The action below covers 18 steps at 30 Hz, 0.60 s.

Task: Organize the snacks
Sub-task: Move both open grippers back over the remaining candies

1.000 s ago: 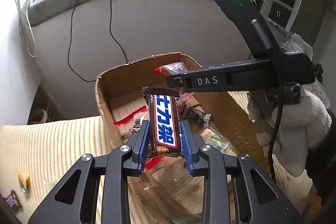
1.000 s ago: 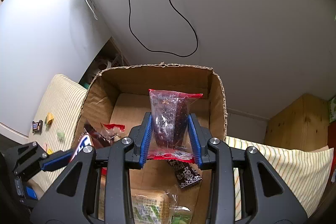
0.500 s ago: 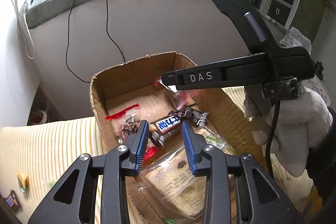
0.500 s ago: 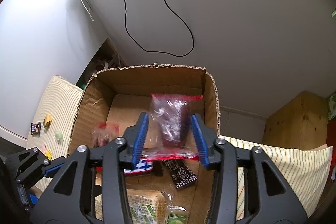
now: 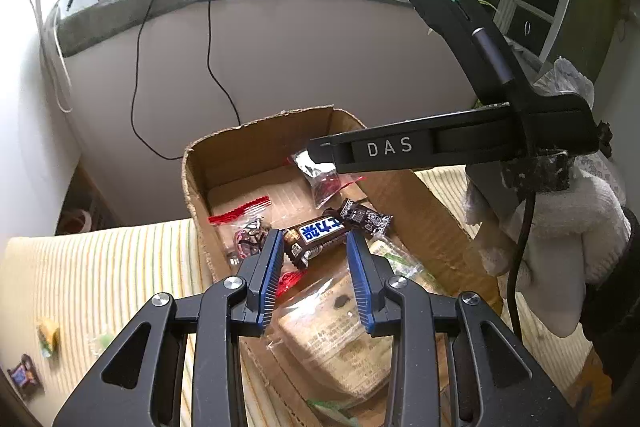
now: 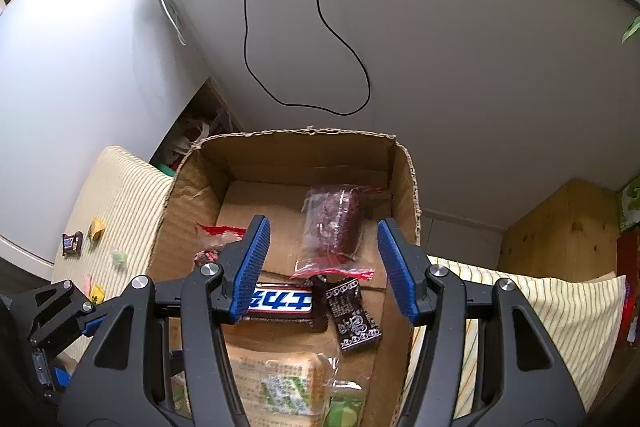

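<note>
An open cardboard box point(image 5: 200, 195) point(image 6: 404, 163) stands on a striped cloth. Inside lie a brown chocolate bar with a blue-and-white label point(image 5: 318, 233) point(image 6: 280, 301), a clear red-sealed bag of dark snacks point(image 5: 324, 179) point(image 6: 332, 223), a small black wrapper point(image 5: 364, 219) point(image 6: 354, 315), another red-sealed bag point(image 5: 248, 227) point(image 6: 214, 243) and a large bread pack point(image 5: 340, 331) point(image 6: 280, 383). My left gripper point(image 5: 314, 267) is open and empty above the chocolate bar. My right gripper point(image 6: 324, 259) is open and empty above the dark-snack bag; it also shows in the left wrist view point(image 5: 332, 155).
Several small candies lie on the striped cloth left of the box point(image 5: 48, 337) point(image 6: 96, 229). A grey wall with a hanging black cable point(image 6: 320, 27) rises behind the box. A wooden cabinet point(image 6: 560, 231) stands at the right.
Both grippers opened. The chocolate bar dropped from the left gripper into the box, and the dark-snack bag dropped from the right gripper onto the box floor.
</note>
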Tool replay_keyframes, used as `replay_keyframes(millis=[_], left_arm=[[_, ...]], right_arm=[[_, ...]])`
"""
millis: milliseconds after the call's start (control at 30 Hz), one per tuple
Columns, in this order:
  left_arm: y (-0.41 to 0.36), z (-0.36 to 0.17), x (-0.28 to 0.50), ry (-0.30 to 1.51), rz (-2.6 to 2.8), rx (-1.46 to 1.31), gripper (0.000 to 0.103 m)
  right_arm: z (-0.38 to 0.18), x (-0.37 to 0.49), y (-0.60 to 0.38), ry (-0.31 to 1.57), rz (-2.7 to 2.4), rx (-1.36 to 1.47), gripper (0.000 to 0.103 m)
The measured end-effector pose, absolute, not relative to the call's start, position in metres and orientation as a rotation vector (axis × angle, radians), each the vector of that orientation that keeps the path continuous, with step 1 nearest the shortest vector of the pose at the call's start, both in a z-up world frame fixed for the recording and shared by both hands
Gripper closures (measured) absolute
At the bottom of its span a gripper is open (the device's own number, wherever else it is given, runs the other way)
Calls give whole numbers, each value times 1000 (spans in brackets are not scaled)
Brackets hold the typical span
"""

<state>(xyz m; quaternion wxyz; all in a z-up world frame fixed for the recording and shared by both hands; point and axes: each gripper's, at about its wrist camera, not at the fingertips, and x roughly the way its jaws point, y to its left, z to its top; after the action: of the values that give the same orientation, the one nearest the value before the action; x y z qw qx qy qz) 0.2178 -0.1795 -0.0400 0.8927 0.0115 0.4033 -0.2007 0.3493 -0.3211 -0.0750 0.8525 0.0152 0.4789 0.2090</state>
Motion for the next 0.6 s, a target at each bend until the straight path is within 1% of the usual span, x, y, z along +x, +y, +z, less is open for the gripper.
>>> replay_keyframes(millis=[333,600], left_arm=[[-161,-27,195,815,-394,5,72],[-120,-16,172,792,-335,-38,72]], right_arm=[[-58,329,-312,983,452,17,44],[-41,300,-291,962,495,-7,44]])
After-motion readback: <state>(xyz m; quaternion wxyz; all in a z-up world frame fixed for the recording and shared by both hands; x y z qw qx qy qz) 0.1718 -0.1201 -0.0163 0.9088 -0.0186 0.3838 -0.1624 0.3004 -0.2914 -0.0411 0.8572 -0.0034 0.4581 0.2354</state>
